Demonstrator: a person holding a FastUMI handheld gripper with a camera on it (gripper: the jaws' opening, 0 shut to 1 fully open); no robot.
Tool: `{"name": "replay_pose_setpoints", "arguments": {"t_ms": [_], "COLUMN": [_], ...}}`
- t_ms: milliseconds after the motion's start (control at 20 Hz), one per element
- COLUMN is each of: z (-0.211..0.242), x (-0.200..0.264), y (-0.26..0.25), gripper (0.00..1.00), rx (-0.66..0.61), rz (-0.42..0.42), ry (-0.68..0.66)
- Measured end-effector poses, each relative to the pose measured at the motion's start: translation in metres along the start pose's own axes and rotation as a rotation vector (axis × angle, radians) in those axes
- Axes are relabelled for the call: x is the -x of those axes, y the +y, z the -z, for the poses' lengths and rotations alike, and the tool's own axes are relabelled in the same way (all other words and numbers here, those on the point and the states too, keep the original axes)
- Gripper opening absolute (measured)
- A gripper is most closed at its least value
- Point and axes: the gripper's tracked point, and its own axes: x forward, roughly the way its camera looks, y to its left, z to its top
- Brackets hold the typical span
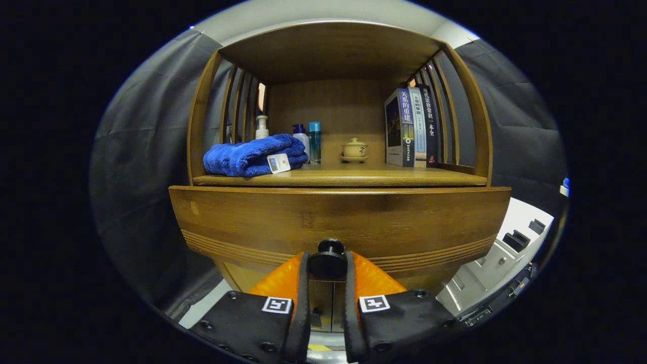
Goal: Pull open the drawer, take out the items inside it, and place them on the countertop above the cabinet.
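drawer (pixel 338 222) interior hidden, bottle labels unreadable

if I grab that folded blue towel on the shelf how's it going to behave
The blue towel looks plush and loosely folded, so it would likely sag and unfold when lifted. It probably won't roll or slip. The gripper is at the drawer knob, fingers on either side.

You are looking at a drawer (pixel 338 222) of brown wood, smooth and faintly glossy (grooved along its lower edge). Your gripper (pixel 327 263) is closing matt black and orange fingers (pixel 371 278) on a black knob (pixel 328 260). At ten o'clock, a plush blue cloth towel (pixel 250 155) is lying.
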Motion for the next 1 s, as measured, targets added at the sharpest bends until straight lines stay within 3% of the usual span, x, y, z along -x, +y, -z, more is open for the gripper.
{"name": "replay_pose_setpoints", "arguments": {"t_ms": [1000], "z": [0.017], "x": [0.091], "y": [0.011], "gripper": [0.35], "rx": [0.023], "rz": [0.026], "ry": [0.085]}}
